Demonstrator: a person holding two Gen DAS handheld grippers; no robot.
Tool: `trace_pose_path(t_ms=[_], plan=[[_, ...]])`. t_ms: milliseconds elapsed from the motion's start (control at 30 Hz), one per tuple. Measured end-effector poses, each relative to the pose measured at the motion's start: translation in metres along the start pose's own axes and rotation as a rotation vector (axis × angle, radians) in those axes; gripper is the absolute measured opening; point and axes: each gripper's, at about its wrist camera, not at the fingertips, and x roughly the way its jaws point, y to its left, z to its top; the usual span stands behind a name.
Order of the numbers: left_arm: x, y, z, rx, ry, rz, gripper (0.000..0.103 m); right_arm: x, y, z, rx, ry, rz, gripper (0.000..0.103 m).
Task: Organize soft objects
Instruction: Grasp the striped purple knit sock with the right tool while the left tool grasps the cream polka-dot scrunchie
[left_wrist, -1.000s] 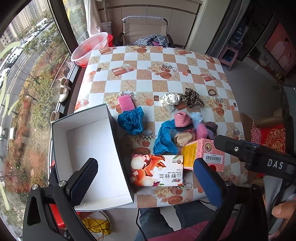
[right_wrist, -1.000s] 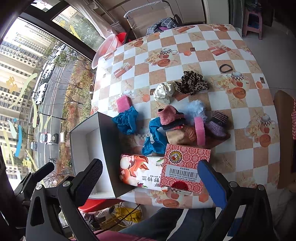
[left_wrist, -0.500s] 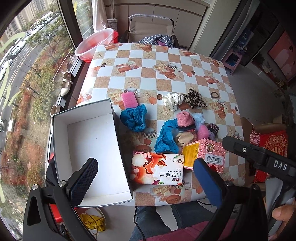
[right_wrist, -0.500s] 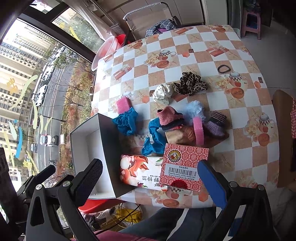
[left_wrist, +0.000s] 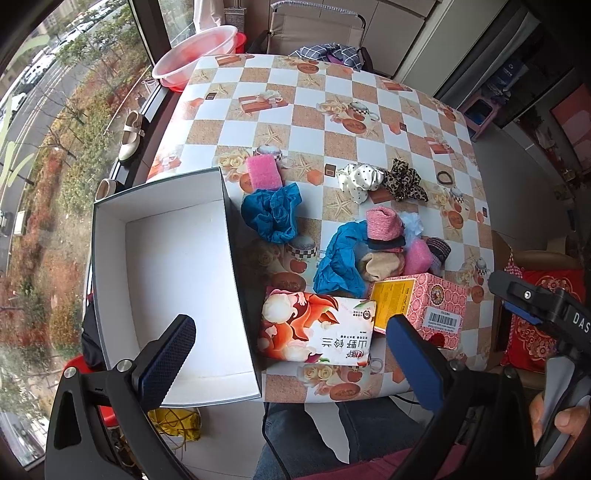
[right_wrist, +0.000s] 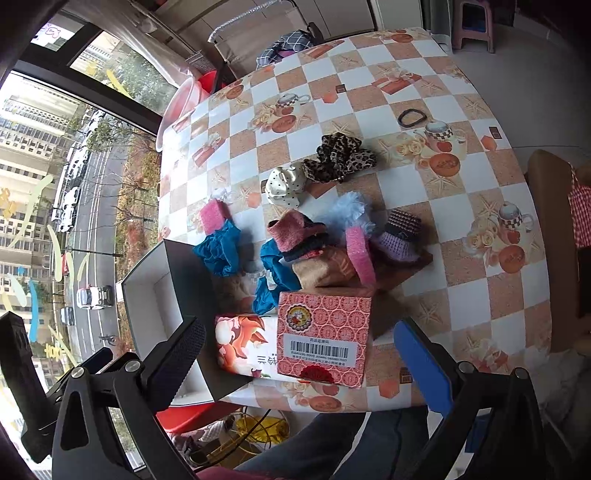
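Both tools hang above the near edge of the worktop (left_wrist: 332, 140), nothing picked yet. The left hand-held gripper (left_wrist: 288, 358) has its jaws wide apart and empty, poised over the gap between the white box (left_wrist: 110, 229) and the tissue pack (left_wrist: 317, 328). The right hand-held gripper (right_wrist: 299, 354) is likewise spread open and holding nothing, looking down on the pink carton (right_wrist: 325, 332).

The soft things lie just beyond: a blue cloth (left_wrist: 273, 214) beside the box's right wall, a pink sponge (left_wrist: 263, 173) touching its far side, and a heap of socks (left_wrist: 384, 236) behind the carton. The spotted scrunchie (left_wrist: 358, 179) and leopard scrunchie (left_wrist: 404, 182) sit farther off, touching each other.

The box looks empty (the likely home for all this), so the smart opening is probably the blue cloth next to it: come down from above, pinch the bunched middle, lift clear of the wall.

Both tools tilt steeply downward. A hand (left_wrist: 565, 421) shows at the right edge of the left view, on the other tool's handle.
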Motion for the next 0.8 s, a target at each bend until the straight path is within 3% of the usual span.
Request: trace_pose_path(t_ms=[200,433,800], plan=[[0.019,-0.015,0.027,0.039,0.023,0.021,0.103,0.007,-0.030,0.013,0.039,0.018,-0.039,0.103],[0.053,-0.045,0.081,0.127,0.007,0.067,0.103,0.025,-0.073,0.036,0.104,0.052,-0.085,0.103],[0.155,-0.087,0.145,0.270,0.061,0.111,0.103,0.083,-0.118,0.059,0.144,0.161,-0.132,0.103]])
